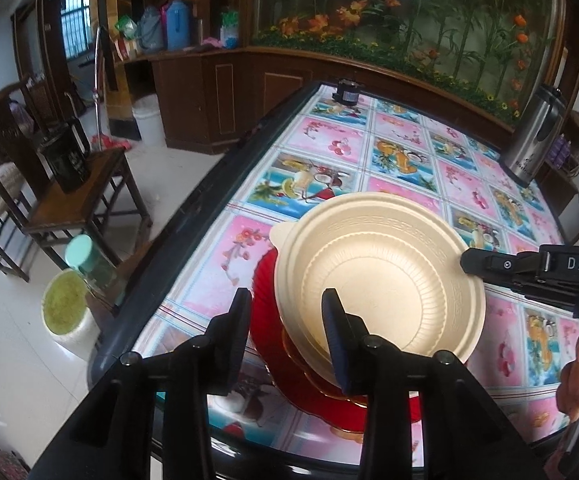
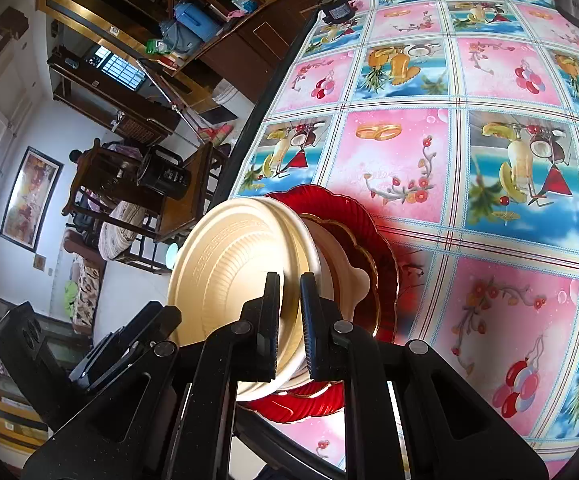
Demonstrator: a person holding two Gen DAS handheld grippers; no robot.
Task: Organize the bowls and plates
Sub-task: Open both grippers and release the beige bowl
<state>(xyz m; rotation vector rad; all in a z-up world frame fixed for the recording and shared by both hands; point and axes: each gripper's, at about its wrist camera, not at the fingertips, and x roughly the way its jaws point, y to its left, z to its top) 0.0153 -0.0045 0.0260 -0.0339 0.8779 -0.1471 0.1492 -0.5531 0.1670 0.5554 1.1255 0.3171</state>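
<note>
A cream plastic bowl (image 1: pixel 381 276) sits on top of a stack, over another cream bowl (image 2: pixel 345 276) and red plates (image 1: pixel 273 344) with gold scalloped rims, near the table's front left corner. My right gripper (image 2: pixel 290 320) is shut on the top bowl's rim (image 2: pixel 289 240); it also shows in the left wrist view (image 1: pixel 465 261), coming in from the right. My left gripper (image 1: pixel 285 320) is open, its right finger inside the bowl's near rim and its left finger outside, by the red plates (image 2: pixel 353 216).
The table (image 1: pixel 329 152) has a pink and blue patterned cloth. A steel thermos jug (image 1: pixel 533 136) stands at the far right, a small black object (image 1: pixel 347 92) at the far edge. Wooden chairs (image 1: pixel 69 200) and buckets (image 1: pixel 69 312) stand left of the table.
</note>
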